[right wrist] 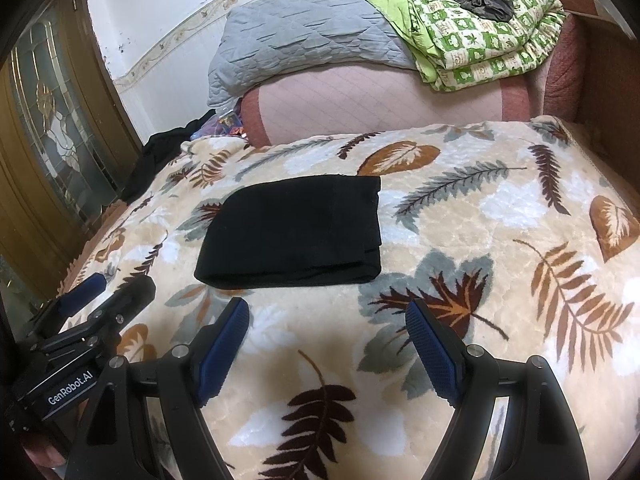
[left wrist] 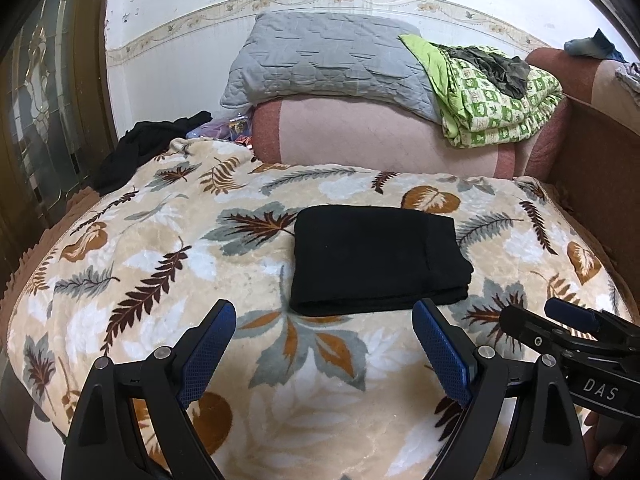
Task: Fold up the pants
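Note:
Black pants [left wrist: 376,260] lie folded into a neat rectangle on the leaf-patterned blanket [left wrist: 160,264]; they also show in the right wrist view [right wrist: 296,232]. My left gripper [left wrist: 324,312] is open and empty, held just short of the pants' near edge. My right gripper [right wrist: 326,312] is open and empty, a little nearer than the pants and to their right. The right gripper shows at the right edge of the left wrist view [left wrist: 560,320]. The left gripper shows at the left edge of the right wrist view [right wrist: 108,288].
A pink bolster [left wrist: 380,136] lies behind the blanket, with a grey quilted pillow [left wrist: 320,60] and a green patterned quilt [left wrist: 500,96] on it. A black garment [left wrist: 144,148] lies at the back left. A wooden glass-panelled door [right wrist: 52,140] stands at left.

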Motion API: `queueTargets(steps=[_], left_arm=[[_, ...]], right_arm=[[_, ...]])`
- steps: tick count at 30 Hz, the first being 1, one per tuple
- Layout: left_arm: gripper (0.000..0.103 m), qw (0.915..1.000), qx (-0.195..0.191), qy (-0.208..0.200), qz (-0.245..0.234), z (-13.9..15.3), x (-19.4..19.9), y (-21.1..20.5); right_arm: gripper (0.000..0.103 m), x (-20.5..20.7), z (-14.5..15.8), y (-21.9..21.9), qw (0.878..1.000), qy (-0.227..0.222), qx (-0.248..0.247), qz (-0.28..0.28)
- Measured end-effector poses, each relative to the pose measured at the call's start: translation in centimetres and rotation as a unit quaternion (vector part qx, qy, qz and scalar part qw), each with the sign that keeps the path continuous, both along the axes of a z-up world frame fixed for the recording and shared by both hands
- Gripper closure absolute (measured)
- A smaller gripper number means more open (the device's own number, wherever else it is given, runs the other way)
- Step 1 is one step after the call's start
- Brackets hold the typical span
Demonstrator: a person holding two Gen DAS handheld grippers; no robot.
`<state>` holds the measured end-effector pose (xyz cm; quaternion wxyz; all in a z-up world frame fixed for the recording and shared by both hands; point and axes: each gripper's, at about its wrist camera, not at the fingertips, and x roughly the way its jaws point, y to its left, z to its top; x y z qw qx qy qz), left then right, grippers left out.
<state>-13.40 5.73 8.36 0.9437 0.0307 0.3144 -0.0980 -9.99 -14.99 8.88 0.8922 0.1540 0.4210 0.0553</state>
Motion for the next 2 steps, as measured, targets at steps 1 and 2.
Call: queueTargets(steps=[1,2], left_arm=[[0.012,1.0,0.0,0.001,-0.002,-0.06,-0.19,-0.07],[0.011,1.0,-0.001,0.003,-0.004,-0.1,-0.34,-0.14]], right_arm=[[0.021,-0.05,0.04,-0.04,1.0,0.0,-0.001,-0.001],[0.021,-0.2,0.07,-0.12,1.0,0.0,-0.003,-0.002]])
